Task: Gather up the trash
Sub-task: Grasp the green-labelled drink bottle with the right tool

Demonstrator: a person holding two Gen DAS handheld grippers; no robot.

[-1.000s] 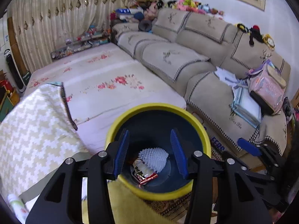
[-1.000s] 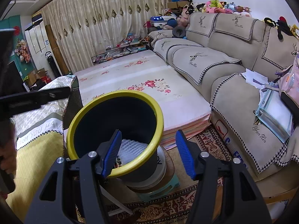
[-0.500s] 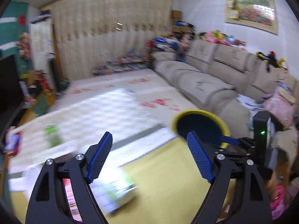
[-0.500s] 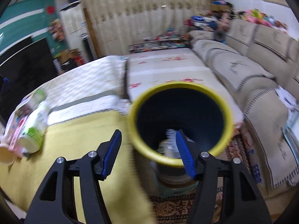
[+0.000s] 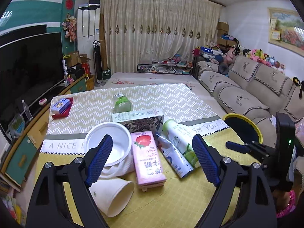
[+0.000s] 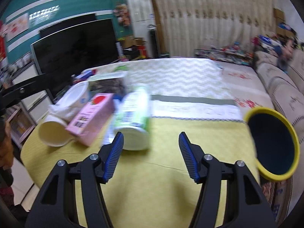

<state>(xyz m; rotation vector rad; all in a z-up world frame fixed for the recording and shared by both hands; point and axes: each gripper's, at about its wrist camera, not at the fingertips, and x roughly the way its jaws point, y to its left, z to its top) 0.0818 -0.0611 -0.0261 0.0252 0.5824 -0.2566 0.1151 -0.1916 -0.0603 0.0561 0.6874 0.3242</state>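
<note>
Trash lies on the yellow tablecloth (image 5: 171,199): a pink strawberry milk carton (image 5: 149,159) (image 6: 91,117), a green and white bottle on its side (image 5: 180,150) (image 6: 133,119), a white bowl (image 5: 108,144) (image 6: 76,95), a tipped paper cup (image 5: 114,197) (image 6: 52,133) and a patterned box (image 5: 140,121). My left gripper (image 5: 151,163) is open and empty over the carton. My right gripper (image 6: 151,155) is open and empty just right of the bottle. The yellow-rimmed dark bin (image 5: 243,131) (image 6: 273,142) stands off the table's right edge.
A green jar (image 5: 123,103) and a blue pack on a red tray (image 5: 60,106) lie farther back on the table. A TV (image 5: 28,72) stands left, a beige sofa (image 5: 256,91) right. The right gripper shows in the left wrist view (image 5: 233,145).
Both grippers have swung left, away from the bin and onto the table with the trash. Both stay open and empty.
</note>
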